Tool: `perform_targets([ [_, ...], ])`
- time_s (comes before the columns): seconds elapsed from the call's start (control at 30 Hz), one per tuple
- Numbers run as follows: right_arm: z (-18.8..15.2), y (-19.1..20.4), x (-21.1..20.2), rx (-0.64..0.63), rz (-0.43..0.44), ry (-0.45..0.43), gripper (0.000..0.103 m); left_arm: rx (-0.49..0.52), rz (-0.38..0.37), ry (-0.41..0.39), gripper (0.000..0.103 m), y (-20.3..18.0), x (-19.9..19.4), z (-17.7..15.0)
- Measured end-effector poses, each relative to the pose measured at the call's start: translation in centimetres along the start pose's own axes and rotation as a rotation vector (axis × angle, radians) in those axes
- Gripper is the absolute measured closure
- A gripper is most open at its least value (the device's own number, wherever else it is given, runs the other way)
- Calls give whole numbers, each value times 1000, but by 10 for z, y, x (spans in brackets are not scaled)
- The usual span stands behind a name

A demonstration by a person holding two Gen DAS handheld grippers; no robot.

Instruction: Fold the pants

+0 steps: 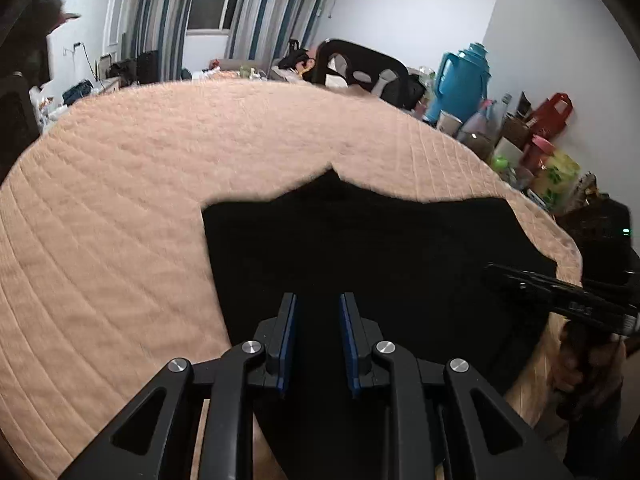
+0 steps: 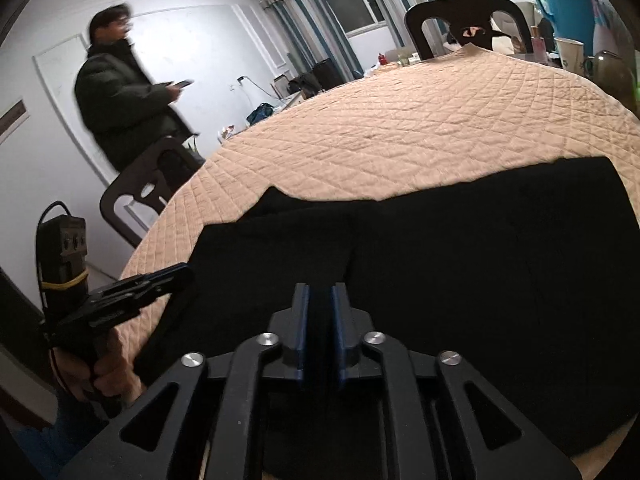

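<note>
While one pair of black pants (image 1: 360, 248) lies at the counter's (image 1: 140, 184) near edge, we hold our two claws, left claw (image 1: 318, 304) parted and empty, right claw (image 2: 319, 294) narrowly parted over the cloth, grip unclear.

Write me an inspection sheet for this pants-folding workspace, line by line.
Surface: round table under a peach quilted cover, bare beyond the pants.
Job's things: black pants lie near the front edge, spread flat with some overlapping layers.
Clutter: blue thermos, red bag, cups and bottles crowd the table's right side.
Grippers: left gripper open above the pants; right gripper narrowly open, and whether it pinches cloth cannot be told.
Cables: a black cable loops off the left gripper's handle.
Surroundings: a person in a dark jacket looks at a phone; dark chairs, striped curtains, window.
</note>
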State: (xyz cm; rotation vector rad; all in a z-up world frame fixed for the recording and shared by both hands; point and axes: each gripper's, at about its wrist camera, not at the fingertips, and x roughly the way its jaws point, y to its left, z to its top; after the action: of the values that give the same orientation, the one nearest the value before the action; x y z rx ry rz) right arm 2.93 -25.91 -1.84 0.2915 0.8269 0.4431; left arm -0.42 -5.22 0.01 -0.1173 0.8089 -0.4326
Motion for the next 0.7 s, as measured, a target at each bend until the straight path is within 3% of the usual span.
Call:
perform_targets([
  [0.07,-10,-2,-4,-29,17,-28,88,22,18,-29,79,-5,-8,-10],
  [0.17,-13,3,-14,-50,-28,-23,88,21,-6,-23,79,-10,-17,-18],
  [0.27,-15,17,-27,-110,-69,-60,88,58,19,-38,79,-16,-23,-26],
  [0.33,-18,28,-30,-148,-41,-86,88,54,14,-48,79,-16,-24,-30],
  [0.43,-24,31,-9,-175,-38,-2,88,37,1,-59,79,-16,-25,-31],
  [0.47,-27,29,-8,-172,-33,-30,88,28,-5,-58,79,-14,-27,-31],
  [0.7,-34,14,-22,-87,-1,5,87,27,1,-65,79,-10,-32,-32],
])
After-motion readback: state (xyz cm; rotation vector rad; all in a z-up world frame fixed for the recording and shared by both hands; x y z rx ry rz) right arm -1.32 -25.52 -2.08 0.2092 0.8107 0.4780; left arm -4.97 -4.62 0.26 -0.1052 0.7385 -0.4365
